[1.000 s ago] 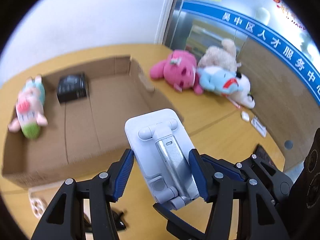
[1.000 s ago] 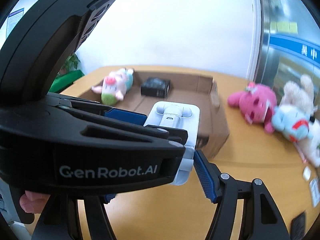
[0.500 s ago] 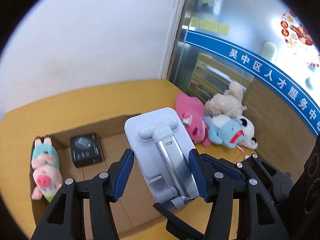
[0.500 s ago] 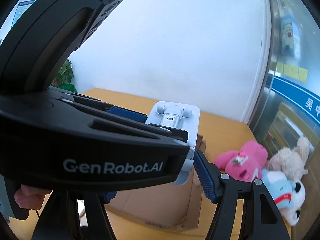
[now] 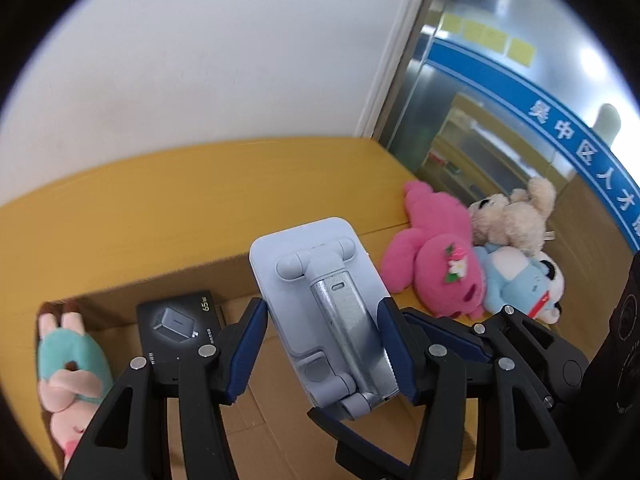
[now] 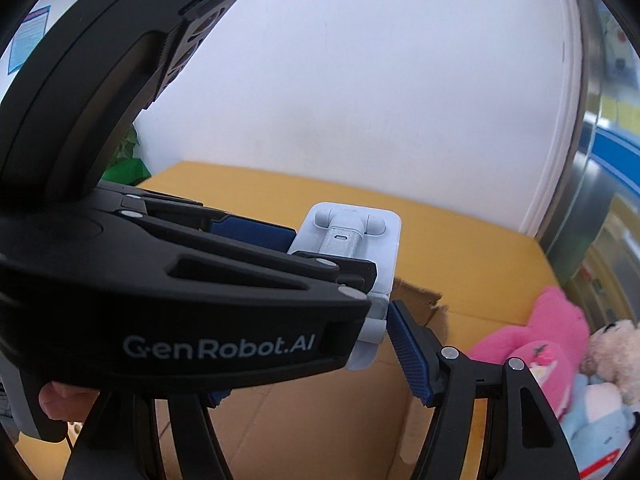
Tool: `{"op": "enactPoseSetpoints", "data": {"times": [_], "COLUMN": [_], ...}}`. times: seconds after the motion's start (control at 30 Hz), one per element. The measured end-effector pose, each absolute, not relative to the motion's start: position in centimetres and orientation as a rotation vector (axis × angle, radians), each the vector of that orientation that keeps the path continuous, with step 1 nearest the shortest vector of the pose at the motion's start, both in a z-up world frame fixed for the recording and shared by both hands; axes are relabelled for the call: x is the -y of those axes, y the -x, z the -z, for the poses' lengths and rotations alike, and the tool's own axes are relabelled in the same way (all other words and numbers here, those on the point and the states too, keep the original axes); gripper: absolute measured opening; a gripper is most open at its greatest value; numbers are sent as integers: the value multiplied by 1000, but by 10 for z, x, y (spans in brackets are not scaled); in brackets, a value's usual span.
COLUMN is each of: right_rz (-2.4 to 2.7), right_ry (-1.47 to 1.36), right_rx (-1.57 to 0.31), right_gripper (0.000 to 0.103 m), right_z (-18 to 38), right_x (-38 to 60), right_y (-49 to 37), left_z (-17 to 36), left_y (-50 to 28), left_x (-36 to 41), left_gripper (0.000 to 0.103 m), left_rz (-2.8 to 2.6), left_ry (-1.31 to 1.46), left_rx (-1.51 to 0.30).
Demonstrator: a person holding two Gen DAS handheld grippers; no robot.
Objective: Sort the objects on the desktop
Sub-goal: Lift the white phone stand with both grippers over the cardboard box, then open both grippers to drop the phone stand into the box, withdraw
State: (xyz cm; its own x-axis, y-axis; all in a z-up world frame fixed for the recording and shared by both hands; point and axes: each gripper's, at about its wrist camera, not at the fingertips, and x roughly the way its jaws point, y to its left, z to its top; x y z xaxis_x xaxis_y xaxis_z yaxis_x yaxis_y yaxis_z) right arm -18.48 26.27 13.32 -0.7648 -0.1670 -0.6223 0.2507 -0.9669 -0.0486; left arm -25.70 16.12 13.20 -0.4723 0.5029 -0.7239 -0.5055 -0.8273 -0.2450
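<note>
Now your white phone stand (image 5: 320,300) sits pinched between the blue pads (image 5: 248,344) of your left gripper (image 5: 320,344), hanging over the cardboard box (image 5: 272,408). Compared with 1 s ago, you've carried it from the near wall to above the box floor, close to the black charger box (image 5: 178,326) and the pig plush (image 5: 72,364). I'd judge lowering and release come next. Your right gripper (image 6: 304,360) holds nothing; its pads stand spread beside the stand. The 3 plush toys (image 5: 472,268) wait outside.

Both wrist views look forward across the bench (image 5: 168,204) toward the wall, sharing the cardboard box (image 6: 416,300) and pink plush (image 5: 436,264).
</note>
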Motion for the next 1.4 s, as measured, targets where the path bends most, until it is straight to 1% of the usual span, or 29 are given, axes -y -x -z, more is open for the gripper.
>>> {"op": "enactPoseSetpoints", "data": {"times": [0.2, 0.37, 0.57, 0.63, 0.73, 0.83, 0.93, 1.0, 1.03, 1.07, 1.17, 1.23, 1.3, 1.33, 1.4], "right_rz": [2660, 2620, 2567, 2562, 2559, 2563, 2614, 2682, 2701, 2715, 2739, 2742, 2750, 2750, 2744], "right_ry": [-1152, -1272, -1388, -1408, -1402, -1392, -1372, -1329, -1310, -1297, -1230, -1167, -1114, -1105, -1116], "right_rx": [-127, -112, -90, -78, -68, -65, -68, -97, -88, -66, 2, 4, -15, -18, 2], "right_gripper": [65, 65, 65, 65, 65, 67, 69, 77, 85, 92, 98, 102, 102, 102, 102], "right_z": [-64, -27, 7, 14, 14, 10, -2, -19, -27, -37, -68, -90, -103, -107, -114], "right_x": [-270, -273, -280, -282, -284, -285, -289, -292, -294, -295, -295, -286, -276, -257, -254], "right_y": [239, 264, 279, 281, 282, 281, 270, 255, 247, 238, 204, 185, 145, 130, 110], "left_z": [-62, -22, 12, 14, 13, 7, -25, -62, -78, -95, -138, -156, -169, -172, -177], "left_y": [303, 322, 335, 335, 336, 335, 318, 294, 281, 264, 211, 175, 141, 129, 104], "left_x": [-170, -177, -182, -184, -181, -174, -166, -153, -146, -139, -119, -104, -88, -81, -67], "left_gripper": [56, 55, 54, 53, 53, 52, 51, 53, 54, 57, 65, 67, 67, 67, 67], "left_rz": [-2218, -2171, -2124, -2139, -2144, -2161, -2264, -2349, -2377, -2398, -2470, -2523, -2555, -2562, -2575], "left_ry": [1293, 1389, 1487, 1482, 1491, 1493, 1362, 1228, 1171, 1105, 936, 848, 799, 794, 798], "left_rx": [29, 31, 58, 40, 62, 89, 19, -9, -12, -18, -44, -61, -50, -37, -5]}}
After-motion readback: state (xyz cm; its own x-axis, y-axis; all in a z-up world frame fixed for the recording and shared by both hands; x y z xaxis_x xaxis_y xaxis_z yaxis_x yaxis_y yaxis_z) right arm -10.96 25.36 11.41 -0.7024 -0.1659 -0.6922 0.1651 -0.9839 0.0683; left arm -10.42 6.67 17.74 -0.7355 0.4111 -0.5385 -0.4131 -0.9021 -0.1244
